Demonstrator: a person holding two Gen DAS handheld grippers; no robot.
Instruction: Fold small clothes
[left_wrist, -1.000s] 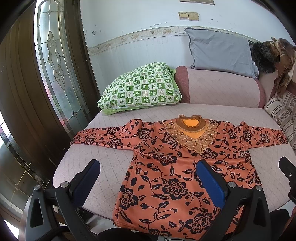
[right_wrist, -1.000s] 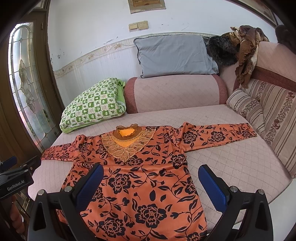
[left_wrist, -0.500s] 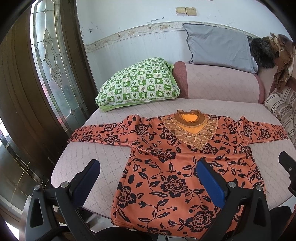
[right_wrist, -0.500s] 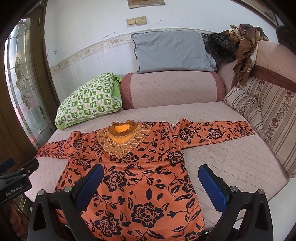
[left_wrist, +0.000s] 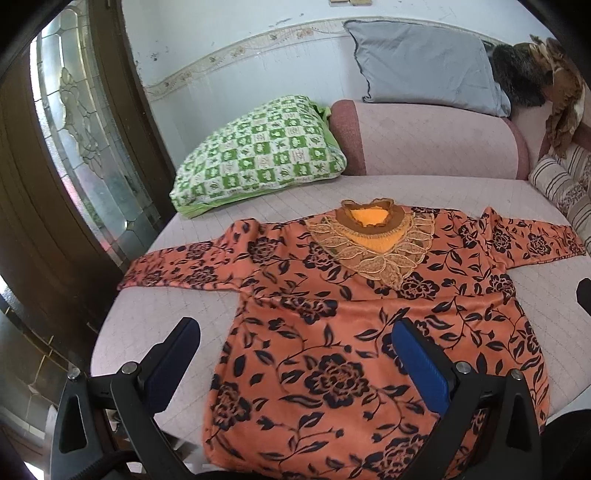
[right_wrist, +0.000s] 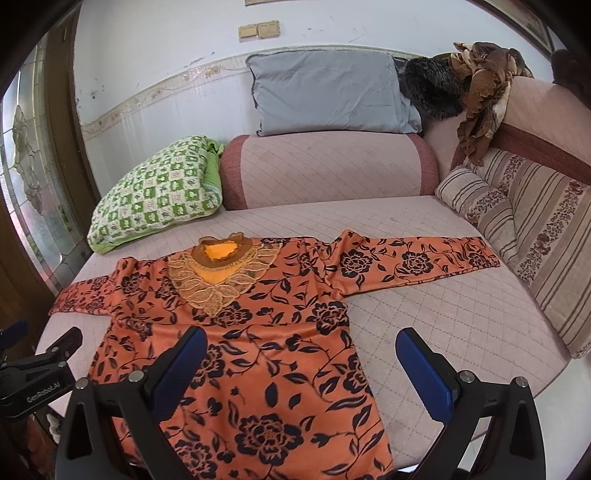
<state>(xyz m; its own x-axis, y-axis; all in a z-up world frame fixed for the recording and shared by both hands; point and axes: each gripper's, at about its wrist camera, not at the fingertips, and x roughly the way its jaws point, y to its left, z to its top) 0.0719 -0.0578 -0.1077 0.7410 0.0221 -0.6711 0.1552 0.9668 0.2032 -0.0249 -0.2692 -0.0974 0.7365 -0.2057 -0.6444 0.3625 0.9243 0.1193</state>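
Nearest the cameras, the left gripper (left_wrist: 295, 354) and the right gripper (right_wrist: 301, 358) each hover above the hem end of the top (left_wrist: 354, 325), jaws spread wide and holding nothing; blue pads (right_wrist: 424, 373) line the inner faces of the fingers. In the right wrist view the left gripper's black body also shows at the lower left edge. The top, orange with black flowers, lies flat and face up on the pink quilted sofa seat (right_wrist: 443, 317), hem toward the cameras and neckline away. A lace leaf collar (right_wrist: 218, 284) frames its yellow neck panel. Both sleeves are spread outward: the left sleeve (left_wrist: 177, 269) reaches toward the seat's edge by the door, and the right sleeve (right_wrist: 413, 262) runs toward a striped cushion (right_wrist: 476, 199). Beyond the neckline, a green checked pillow (left_wrist: 258, 155) leans beside the pink bolster (right_wrist: 328, 170). A grey pillow (right_wrist: 328, 92) rests on the bolster against the wall. At far right lie a dark furry item and a brown cloth (right_wrist: 480, 74), perhaps clothing.
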